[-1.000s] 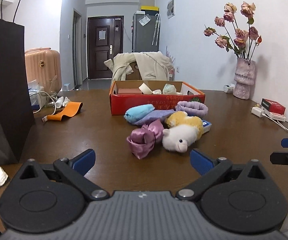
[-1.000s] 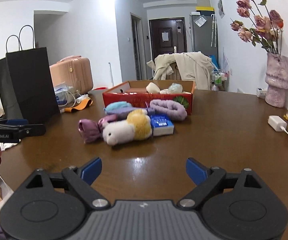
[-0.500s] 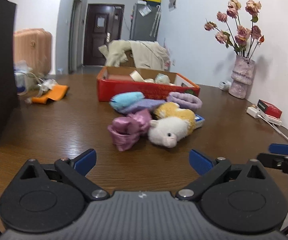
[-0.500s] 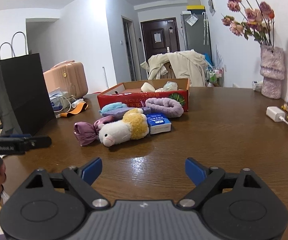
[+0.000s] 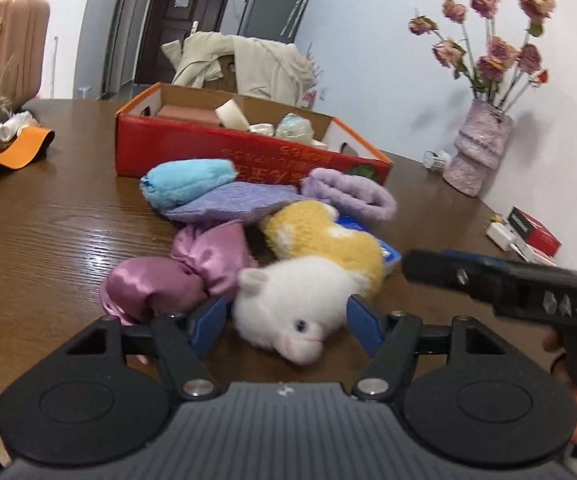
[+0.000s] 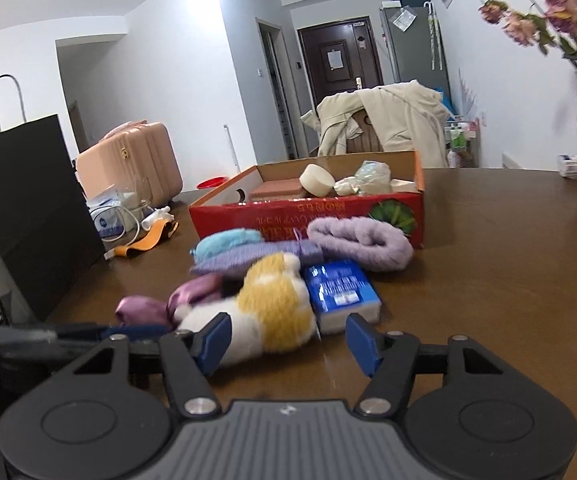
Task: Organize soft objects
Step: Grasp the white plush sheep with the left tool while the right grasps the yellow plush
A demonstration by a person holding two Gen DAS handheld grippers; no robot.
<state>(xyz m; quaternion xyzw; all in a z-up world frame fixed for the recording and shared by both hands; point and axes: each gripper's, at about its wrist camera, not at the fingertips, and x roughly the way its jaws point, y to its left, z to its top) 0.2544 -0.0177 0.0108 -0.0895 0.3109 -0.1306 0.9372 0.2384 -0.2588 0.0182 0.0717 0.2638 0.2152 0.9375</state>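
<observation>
A white and yellow plush toy (image 5: 312, 264) lies on the brown table (image 5: 48, 232) in a heap of soft things. Around it are a pink satin bow (image 5: 176, 272), a blue fluffy piece (image 5: 188, 180), a lilac knit cloth (image 5: 232, 200) and a purple fluffy band (image 5: 348, 196). My left gripper (image 5: 286, 326) is closing with the toy's white head between its pads, which do not press on it. My right gripper (image 6: 288, 342) is closing around the toy's yellow body (image 6: 276, 304), its right pad apart from the plush.
A red cardboard box (image 5: 208, 152) holding several items stands behind the heap. A blue tissue pack (image 6: 340, 292) lies beside the toy. A black paper bag (image 6: 28, 208) and an orange strap (image 5: 12, 152) are on the left. A vase of flowers (image 5: 476, 152) and a small red box (image 5: 532, 232) are on the right.
Both grippers came forward from the table's near side up to the plush toy. Their jaws have narrowed and now flank the toy from two sides.
</observation>
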